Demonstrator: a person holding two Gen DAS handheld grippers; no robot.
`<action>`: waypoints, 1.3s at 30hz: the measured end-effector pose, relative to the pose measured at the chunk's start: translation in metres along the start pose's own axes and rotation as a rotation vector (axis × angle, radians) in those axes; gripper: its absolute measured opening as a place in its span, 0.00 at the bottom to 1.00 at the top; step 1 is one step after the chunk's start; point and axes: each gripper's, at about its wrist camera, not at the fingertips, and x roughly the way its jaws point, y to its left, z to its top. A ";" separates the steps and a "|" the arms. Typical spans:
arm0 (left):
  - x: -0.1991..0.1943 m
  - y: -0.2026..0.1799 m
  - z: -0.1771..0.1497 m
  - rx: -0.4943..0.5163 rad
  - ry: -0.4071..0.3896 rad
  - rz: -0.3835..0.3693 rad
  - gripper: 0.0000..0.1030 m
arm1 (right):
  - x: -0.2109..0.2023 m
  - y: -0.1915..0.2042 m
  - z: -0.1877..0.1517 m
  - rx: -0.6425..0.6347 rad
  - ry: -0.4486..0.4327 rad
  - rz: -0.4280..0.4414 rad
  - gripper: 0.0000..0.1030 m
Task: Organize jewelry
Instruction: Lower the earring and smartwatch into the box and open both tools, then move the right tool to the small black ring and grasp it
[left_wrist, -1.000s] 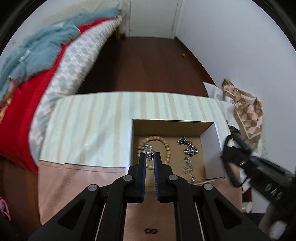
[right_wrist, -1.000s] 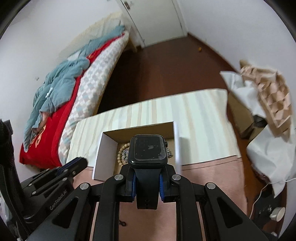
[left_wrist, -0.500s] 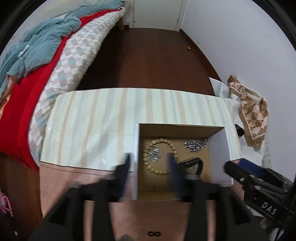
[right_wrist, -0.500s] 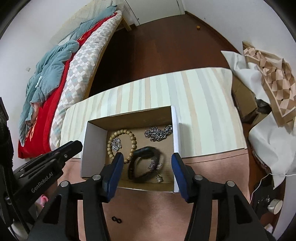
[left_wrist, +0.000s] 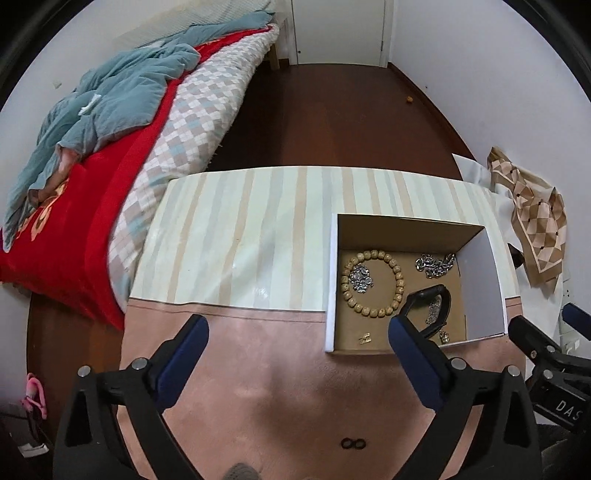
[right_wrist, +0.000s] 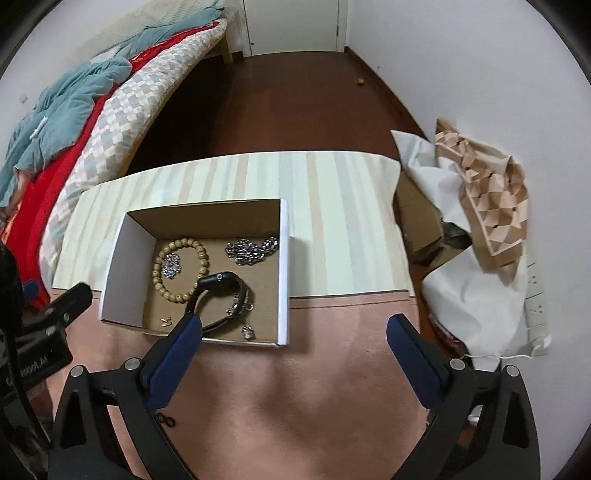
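the right hand-held gripper (right_wrist: 293, 347) is hanging open, the watch (right_wrist: 221, 299) it held a second ago now lying in the box (right_wrist: 283, 273); the left hand-held gripper (left_wrist: 297, 349) is gaping too.

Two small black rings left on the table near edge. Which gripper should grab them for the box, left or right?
Left, probably. The black rings lie between the open left gripper fingers, just below it. In the right view the rings sit beyond the right gripper's left finger. The box is near either.
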 end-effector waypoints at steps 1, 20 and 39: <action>-0.004 0.001 -0.002 -0.001 -0.006 0.003 0.97 | -0.002 0.000 -0.001 -0.003 -0.003 -0.004 0.99; -0.104 0.014 -0.035 -0.010 -0.161 0.032 0.97 | -0.104 0.011 -0.028 -0.003 -0.142 -0.043 1.00; 0.002 0.074 -0.141 -0.103 0.078 0.208 0.97 | -0.012 0.053 -0.133 -0.047 0.024 0.223 0.46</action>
